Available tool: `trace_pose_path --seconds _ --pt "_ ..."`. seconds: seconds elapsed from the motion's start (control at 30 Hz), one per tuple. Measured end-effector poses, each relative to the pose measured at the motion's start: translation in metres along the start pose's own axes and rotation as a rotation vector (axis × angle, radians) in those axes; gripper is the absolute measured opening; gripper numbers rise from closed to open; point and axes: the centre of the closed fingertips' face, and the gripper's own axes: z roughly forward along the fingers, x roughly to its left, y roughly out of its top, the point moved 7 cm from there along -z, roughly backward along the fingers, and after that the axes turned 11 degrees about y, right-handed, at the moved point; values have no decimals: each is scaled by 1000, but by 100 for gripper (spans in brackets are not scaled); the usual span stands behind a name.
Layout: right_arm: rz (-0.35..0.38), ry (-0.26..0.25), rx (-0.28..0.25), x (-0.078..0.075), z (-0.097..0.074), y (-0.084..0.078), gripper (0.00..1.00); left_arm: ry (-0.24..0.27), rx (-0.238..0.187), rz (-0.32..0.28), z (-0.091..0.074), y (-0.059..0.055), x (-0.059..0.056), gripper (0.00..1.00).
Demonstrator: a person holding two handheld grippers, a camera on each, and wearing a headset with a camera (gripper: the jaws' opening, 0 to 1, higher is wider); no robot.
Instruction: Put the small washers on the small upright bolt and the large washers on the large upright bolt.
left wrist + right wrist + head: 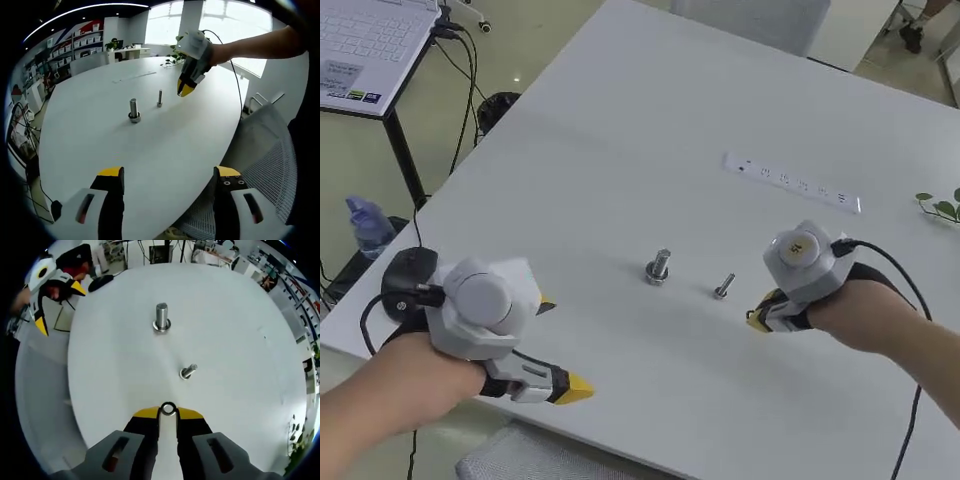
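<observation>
- A laptop [365, 45] sits on a separate desk, far to the left of the large bolt [658, 268] and beyond it.
- The left hand-held gripper [562, 347] is left of the large bolt and nearer the person, over the front edge of the white table [620, 140]. Its yellow-tipped jaws stand wide apart with nothing between them.
- The large bolt stands upright about mid-table. It has a wider metal ring at its foot, and I cannot tell whether that is its head or a washer.
- The small bolt [724, 287] stands upright just right of the large bolt, apart from it and a little nearer the person.
- The right hand-held gripper [758, 320] is right of the large bolt, past the small bolt, with its tips pointing back towards both. Its jaws are pressed together on a washer [168, 409], pinched on edge between the yellow tips. I cannot tell the washer's size class.
- A white power strip [792, 182] lies flat on the table, right of the large bolt and farther from the person.
</observation>
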Motion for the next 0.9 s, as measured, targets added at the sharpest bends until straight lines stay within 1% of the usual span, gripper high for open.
trace_pose_path --seconds 0.27,0.37,0.6,0.63,0.67,0.7,0.77,0.9 --pt "-19 -15 -2 -12 -5 11 13 0 12 4 -1 -2 -1 71" --pt "-16 -19 -13 -15 -9 16 13 0 17 7 0 -2 -1 70" --pt "-33 -28 -20 -23 -12 27 13 -2 7 3 0 1 -1 70" --pt "-14 -20 -32 -21 -14 29 13 -3 8 2 0 1 -1 70" --pt "-9 -24 -40 -22 -15 31 13 -3 7 3 0 1 -1 70" --pt "-14 -23 -45 -23 -11 32 13 -3 7 4 0 2 -1 70" --pt "-30 -26 -40 -20 -11 35 13 -4 2 3 0 2 -1 71" --pt "-38 -19 -36 -14 -11 39 13 -3 -3 2 0 4 0 71"
